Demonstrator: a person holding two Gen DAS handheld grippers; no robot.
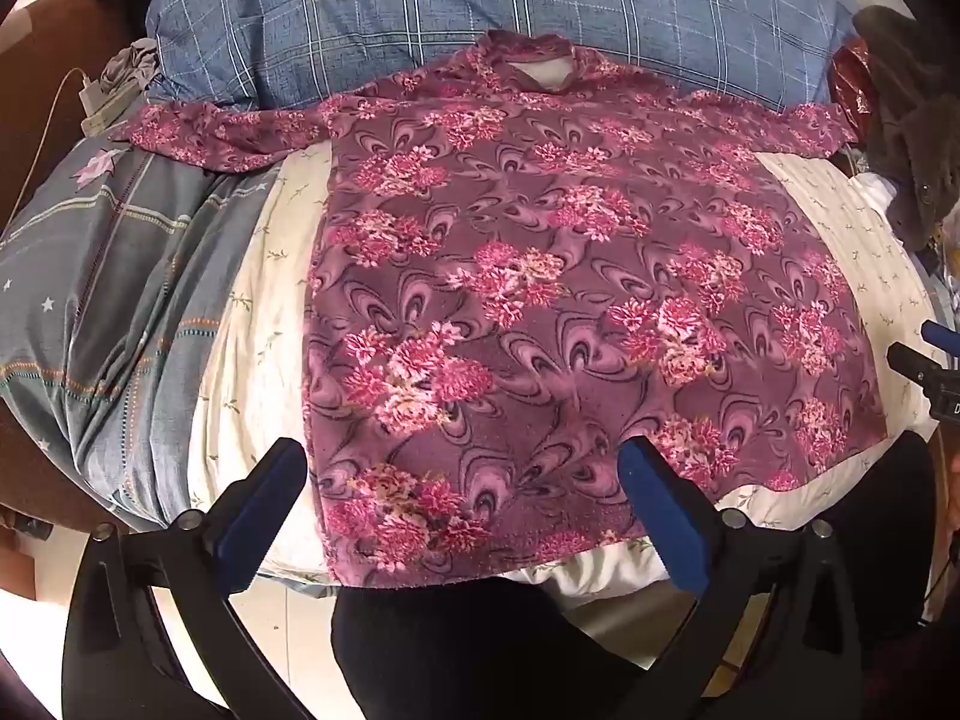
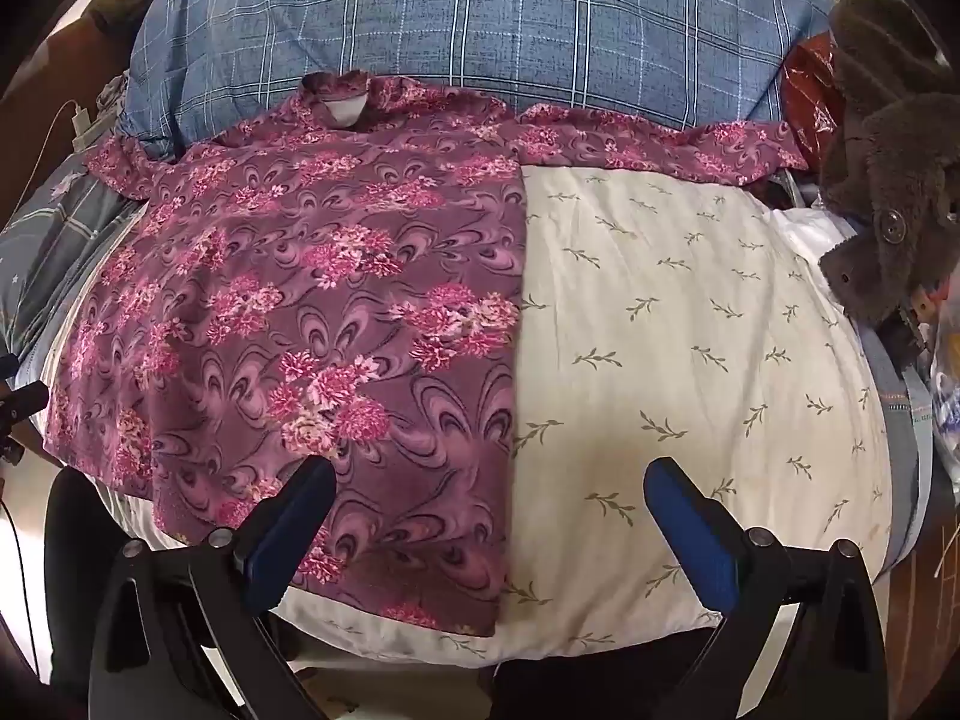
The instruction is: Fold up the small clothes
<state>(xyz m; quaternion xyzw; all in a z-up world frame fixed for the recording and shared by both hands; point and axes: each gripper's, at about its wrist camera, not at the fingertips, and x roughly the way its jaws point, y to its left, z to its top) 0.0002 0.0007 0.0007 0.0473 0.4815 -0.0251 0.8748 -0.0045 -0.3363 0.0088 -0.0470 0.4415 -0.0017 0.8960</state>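
The floral shirt (image 1: 540, 300) lies flat on the bed (image 2: 690, 330), collar toward the pillow (image 2: 480, 36). My left gripper (image 1: 462, 480) and right gripper (image 2: 489, 504) hover spread, holding nothing. The fabric looks soft and limp; I'd pinch its hem corners.

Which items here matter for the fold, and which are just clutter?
Job:
- floral shirt, laid flat, unfolded
- left gripper, jaws open, over the hem
- right gripper, jaws open, over the shirt's side edge
- leaf-print sheet, the work surface

Clutter:
- blue plaid quilt
- grey plush toy
- red foil bag
- white charger
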